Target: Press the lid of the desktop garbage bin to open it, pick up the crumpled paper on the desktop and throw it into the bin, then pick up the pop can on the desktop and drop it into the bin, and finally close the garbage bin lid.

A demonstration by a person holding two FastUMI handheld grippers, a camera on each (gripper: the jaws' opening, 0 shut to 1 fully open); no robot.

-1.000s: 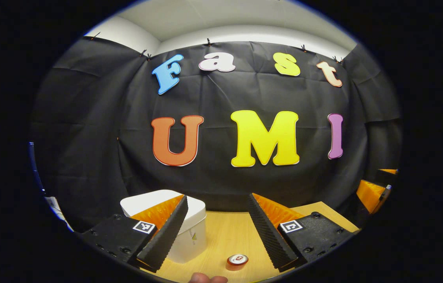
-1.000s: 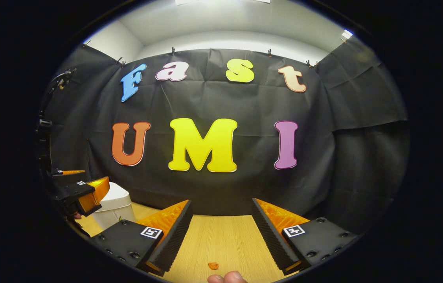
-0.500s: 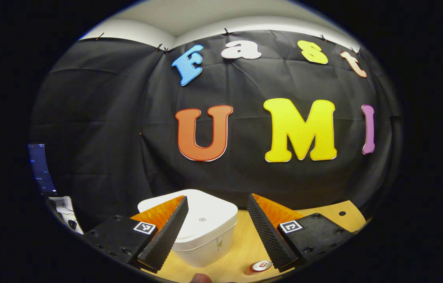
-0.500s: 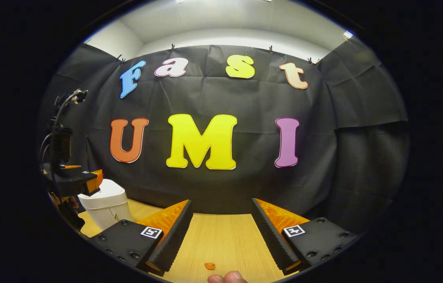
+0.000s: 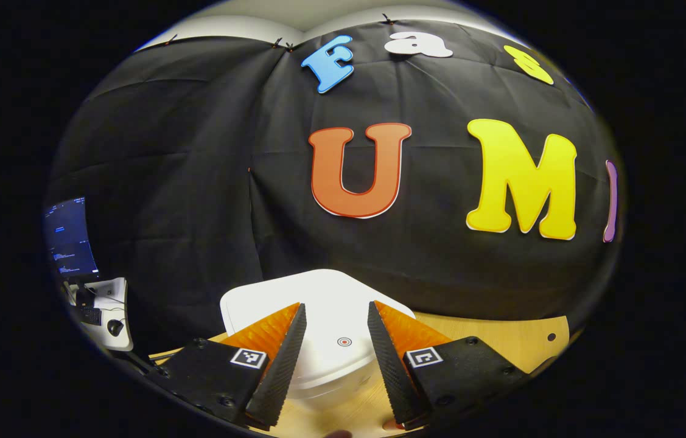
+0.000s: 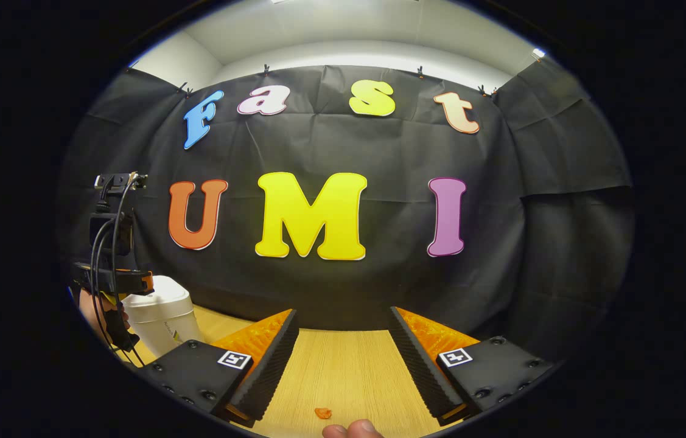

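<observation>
Fingers of your left gripper [image 5: 332,365] stand apart with nothing between them, above the closed white lid [image 5: 318,304] of the garbage bin [image 5: 333,389]; a small round red mark [image 5: 344,342] on the lid sits in the gap between the fingers. Whether they touch the lid, cannot tell. Bin stands on the wooden counter [image 5: 501,340], close to the black cloth wall. A sliver of red at the bottom edge, just by the right finger, is probably the pop can [image 5: 392,424]. Far left: a lit monitor [image 5: 69,237] and a pale side desk [image 5: 105,310]

Right gripper view: fingers of your right gripper [image 6: 343,377] spread wide, empty, over bare counter [image 6: 343,365]. A small orange scrap [image 6: 322,413] lies on the wood near the bottom edge, and a fingertip [image 6: 352,430] of your hand shows below it. At far left the bin [image 6: 163,316], lid down, with your left gripper [image 6: 112,281] over it and the hand [image 6: 96,313] holding it
</observation>
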